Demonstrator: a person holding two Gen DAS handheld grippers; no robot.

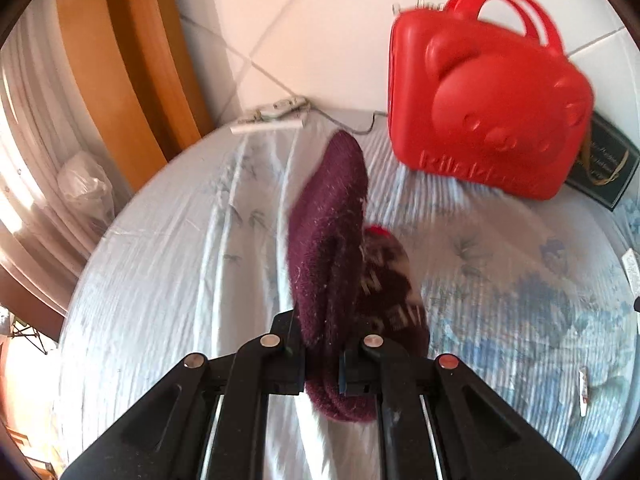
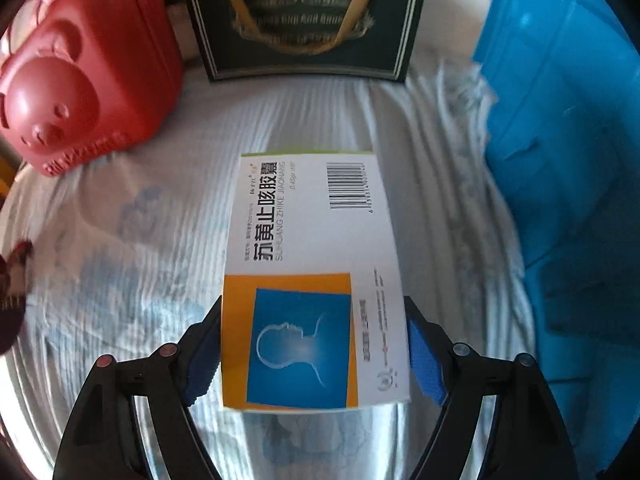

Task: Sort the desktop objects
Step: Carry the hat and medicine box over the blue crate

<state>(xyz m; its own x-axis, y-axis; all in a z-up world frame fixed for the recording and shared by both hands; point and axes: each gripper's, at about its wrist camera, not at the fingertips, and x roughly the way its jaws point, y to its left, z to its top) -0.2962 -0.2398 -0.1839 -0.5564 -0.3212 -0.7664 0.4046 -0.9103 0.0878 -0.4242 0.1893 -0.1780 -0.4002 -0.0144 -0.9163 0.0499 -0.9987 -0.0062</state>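
Left gripper clamps a maroon sock; right gripper grips a medicine box

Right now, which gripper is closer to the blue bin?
Right. The right gripper, with the medicine box between its jaws, has the blue bin just beside it. The left gripper, shut on a maroon sock, shows no bin in its view.

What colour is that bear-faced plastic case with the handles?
Bright red. The bear-faced case shows best in the left wrist view, standing upright on the pale cloth.
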